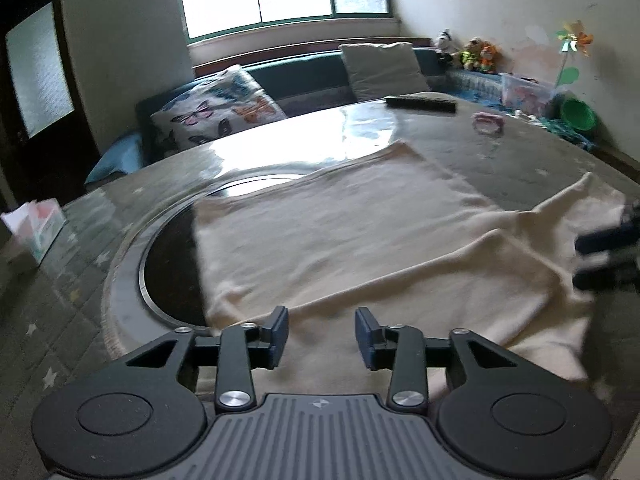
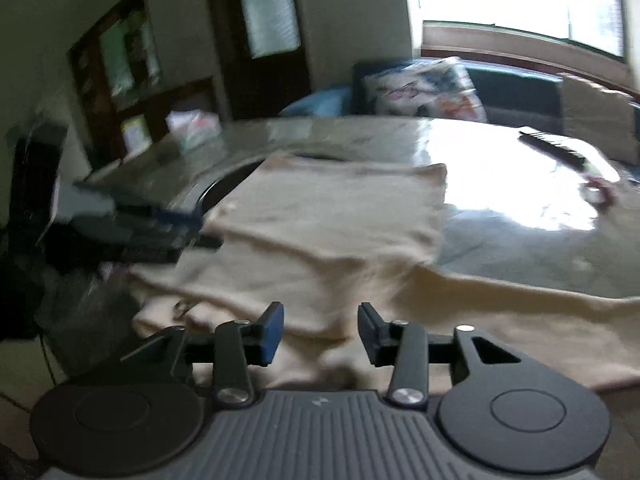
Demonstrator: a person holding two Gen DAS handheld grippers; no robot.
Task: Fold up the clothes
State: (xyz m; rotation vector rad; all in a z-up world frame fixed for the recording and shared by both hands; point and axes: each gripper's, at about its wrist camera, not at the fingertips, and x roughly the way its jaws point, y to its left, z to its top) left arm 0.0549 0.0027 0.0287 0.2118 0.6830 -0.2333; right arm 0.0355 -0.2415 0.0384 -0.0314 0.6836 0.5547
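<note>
Both my left gripper [image 1: 322,336] and right gripper [image 2: 320,332] hang released, grasping nothing, over the blurred cream garment [image 1: 360,232] whose near edge their bodies hide.

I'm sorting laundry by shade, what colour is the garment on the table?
Cream, plain with no pattern; the garment shows best in the left wrist view.

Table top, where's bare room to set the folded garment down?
Free: the glossy stretch of table between the cream garment and the dark flat object; also right of the garment below the pink ring. The near edge is crowded by cloth and both grippers.
</note>
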